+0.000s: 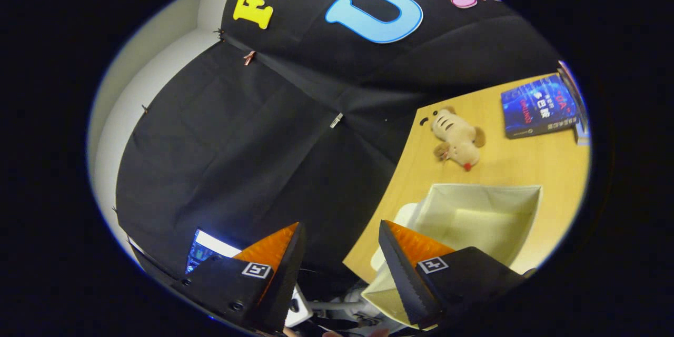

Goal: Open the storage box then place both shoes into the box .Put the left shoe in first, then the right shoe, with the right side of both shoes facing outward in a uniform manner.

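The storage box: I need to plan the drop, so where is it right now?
In the gripper view the storage box sits open on the wooden table, just ahead of the open gripper, beside one finger, with the plush toy and book beyond it.

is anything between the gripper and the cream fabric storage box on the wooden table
Nothing visible is. The gripper is open and empty, and the cream fabric storage box sits open-topped just ahead of one finger. The tan plush toy and blue book lie beyond the box on the wooden table.
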Action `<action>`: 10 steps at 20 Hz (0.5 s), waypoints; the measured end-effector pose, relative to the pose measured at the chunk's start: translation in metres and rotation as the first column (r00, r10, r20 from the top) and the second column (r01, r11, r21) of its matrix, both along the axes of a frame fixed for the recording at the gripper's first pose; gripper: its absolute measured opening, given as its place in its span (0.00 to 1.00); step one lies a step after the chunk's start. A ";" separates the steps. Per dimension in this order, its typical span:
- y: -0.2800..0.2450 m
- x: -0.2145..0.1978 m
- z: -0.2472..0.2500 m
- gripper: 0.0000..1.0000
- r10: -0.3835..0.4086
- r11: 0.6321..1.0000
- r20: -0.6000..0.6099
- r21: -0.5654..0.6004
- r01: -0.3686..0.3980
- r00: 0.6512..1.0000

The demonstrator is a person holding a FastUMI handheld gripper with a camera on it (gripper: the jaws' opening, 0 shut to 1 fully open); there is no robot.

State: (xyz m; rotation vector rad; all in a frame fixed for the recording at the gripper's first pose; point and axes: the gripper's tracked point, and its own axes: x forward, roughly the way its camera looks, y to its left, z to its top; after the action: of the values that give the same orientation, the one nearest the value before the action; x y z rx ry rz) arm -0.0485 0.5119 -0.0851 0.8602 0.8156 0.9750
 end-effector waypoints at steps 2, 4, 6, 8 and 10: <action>-0.029 -0.001 -0.004 0.85 -0.027 0.998 0.047 -0.050 0.029 0.999; -0.062 -0.003 -0.014 0.90 -0.060 0.992 0.087 -0.110 0.069 0.994; -0.104 -0.002 -0.027 0.92 -0.104 0.975 0.121 -0.185 0.125 0.987; -0.148 0.000 -0.045 0.94 -0.158 0.944 0.137 -0.271 0.191 0.978; -0.197 0.001 -0.070 0.94 -0.224 0.897 0.120 -0.363 0.252 0.967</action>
State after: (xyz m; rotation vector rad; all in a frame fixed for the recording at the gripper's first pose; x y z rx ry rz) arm -0.0474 0.3148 -0.1554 0.5687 0.7787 0.6023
